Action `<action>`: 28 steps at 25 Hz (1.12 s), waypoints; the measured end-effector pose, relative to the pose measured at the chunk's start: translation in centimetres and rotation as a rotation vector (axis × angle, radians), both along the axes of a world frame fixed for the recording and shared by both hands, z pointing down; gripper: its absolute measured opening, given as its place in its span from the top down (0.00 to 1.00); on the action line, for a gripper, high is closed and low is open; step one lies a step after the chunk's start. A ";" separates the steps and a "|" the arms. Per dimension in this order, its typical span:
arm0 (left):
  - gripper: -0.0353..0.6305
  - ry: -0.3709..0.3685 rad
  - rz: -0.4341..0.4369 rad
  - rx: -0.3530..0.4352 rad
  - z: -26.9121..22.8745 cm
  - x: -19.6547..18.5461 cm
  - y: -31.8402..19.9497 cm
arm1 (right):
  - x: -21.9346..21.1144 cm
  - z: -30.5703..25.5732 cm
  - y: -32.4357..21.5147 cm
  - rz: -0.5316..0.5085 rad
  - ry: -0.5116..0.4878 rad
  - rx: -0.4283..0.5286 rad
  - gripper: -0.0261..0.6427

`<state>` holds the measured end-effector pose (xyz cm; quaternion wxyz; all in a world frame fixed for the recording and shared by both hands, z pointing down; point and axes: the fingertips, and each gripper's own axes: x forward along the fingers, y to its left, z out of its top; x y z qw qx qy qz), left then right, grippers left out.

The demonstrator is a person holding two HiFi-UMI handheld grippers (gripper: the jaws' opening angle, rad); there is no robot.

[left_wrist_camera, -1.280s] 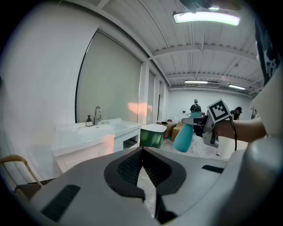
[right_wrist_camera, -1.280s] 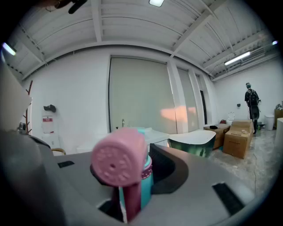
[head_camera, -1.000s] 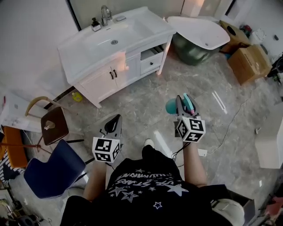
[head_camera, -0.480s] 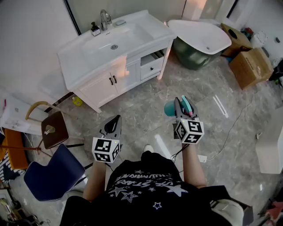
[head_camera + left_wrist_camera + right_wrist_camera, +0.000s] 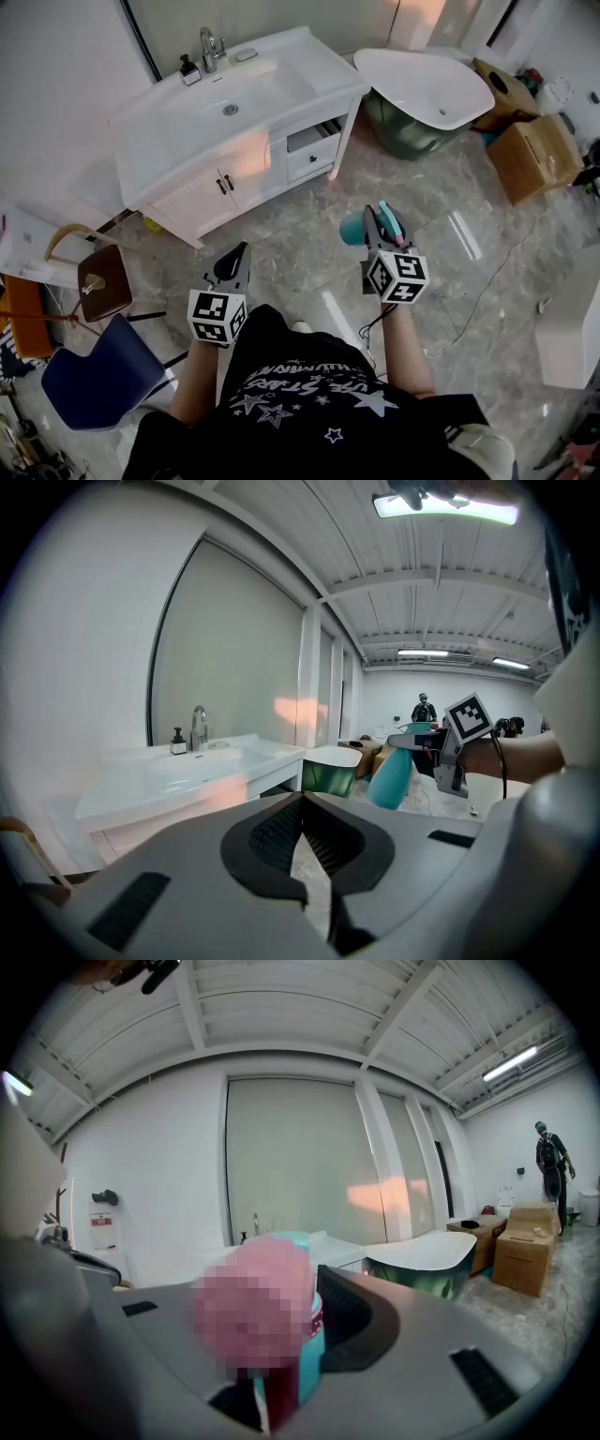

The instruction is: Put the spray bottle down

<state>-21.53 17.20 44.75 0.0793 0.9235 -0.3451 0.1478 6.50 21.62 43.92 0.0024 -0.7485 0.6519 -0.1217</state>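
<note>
Both tools have advanced toward the sink counter (image 5: 309,80). My right tool (image 5: 384,217) clamps the teal spray bottle (image 5: 352,228) at its neck, body jutting leftward over the floor. Left tool (image 5: 239,255) clenched, empty.

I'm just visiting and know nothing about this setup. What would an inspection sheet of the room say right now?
Surface: grey marbled floor; white vanity with sink, faucet and soap dispenser.
Job's things: teal spray bottle, held in the air, not yet put down.
Clutter: cardboard boxes, blue chair, brown stool, white oval tub.
Grippers: right gripper shut on the spray bottle; left gripper shut, empty.
Cables: white cable lying across the floor on the right.
Surroundings: a person stands far off near the boxes; strip lights on the ceiling.
</note>
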 end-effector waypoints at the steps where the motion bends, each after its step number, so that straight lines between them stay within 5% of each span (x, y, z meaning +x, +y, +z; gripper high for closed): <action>1: 0.92 -0.004 0.000 -0.006 0.3 0.3 -0.4 | 0.2 0.3 -0.4 -0.005 0.000 -0.007 0.75; 13: 0.92 0.012 0.041 -0.023 2.6 6.6 -9.9 | 5.9 3.4 -7.5 0.032 0.010 -0.066 0.75; 28: 0.92 0.026 0.068 -0.032 2.8 16.1 -36.6 | 15.5 0.9 -34.5 0.051 0.069 -0.062 0.75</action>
